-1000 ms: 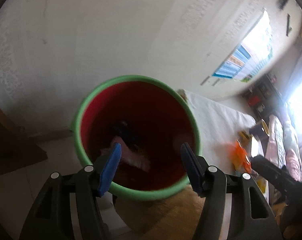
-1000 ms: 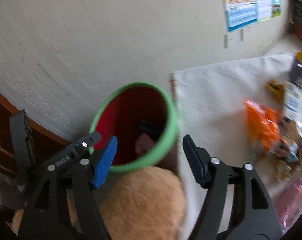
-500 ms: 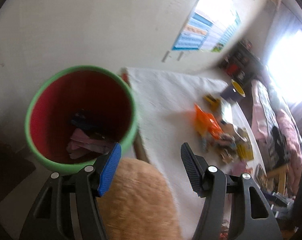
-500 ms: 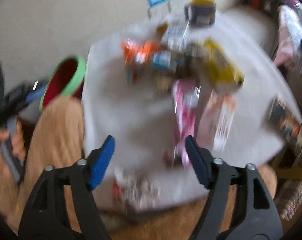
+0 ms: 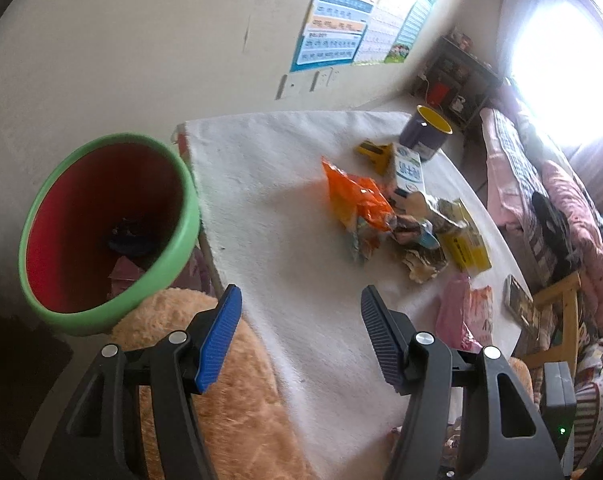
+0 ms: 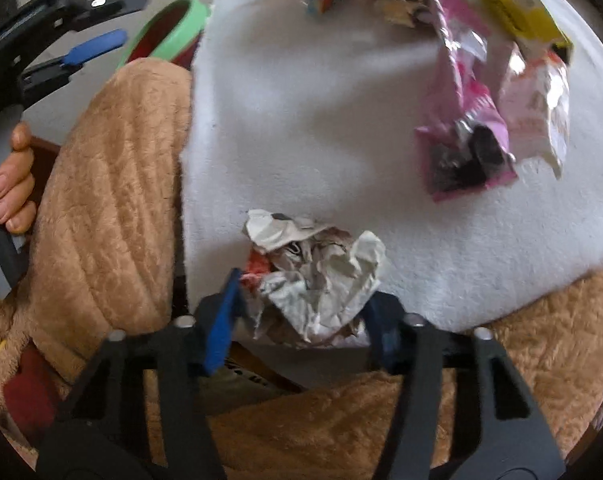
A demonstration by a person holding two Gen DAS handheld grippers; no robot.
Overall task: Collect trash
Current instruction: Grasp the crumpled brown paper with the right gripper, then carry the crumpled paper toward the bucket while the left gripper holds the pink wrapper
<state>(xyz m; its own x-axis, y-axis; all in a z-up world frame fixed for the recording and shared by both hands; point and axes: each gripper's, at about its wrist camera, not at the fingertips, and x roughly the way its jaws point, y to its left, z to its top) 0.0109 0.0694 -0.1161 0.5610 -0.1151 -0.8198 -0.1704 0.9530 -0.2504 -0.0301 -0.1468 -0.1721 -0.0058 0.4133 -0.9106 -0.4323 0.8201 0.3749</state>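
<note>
white cloth (image 6: 301, 128) on the table, right gripper (image 6: 305, 312) closing around crumpled paper (image 6: 317, 272), left gripper (image 5: 297, 336) empty, spread wide.

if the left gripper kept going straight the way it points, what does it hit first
Most likely the bare white tablecloth: the left gripper is open and empty, aimed down between the green bin and the orange wrapper. Depth is unclear.

A white cloth (image 5: 285, 216) covers the counter (image 5: 497, 236). On it lie an orange snack bag (image 5: 355, 200), a milk carton (image 5: 408, 168), a yellow box (image 5: 463, 236), a pink wrapper (image 6: 465, 120) and, at the near edge, a crumpled paper wad (image 6: 317, 272). A dark cup with a yellow rim (image 5: 426, 132) stands at the far end.
</note>
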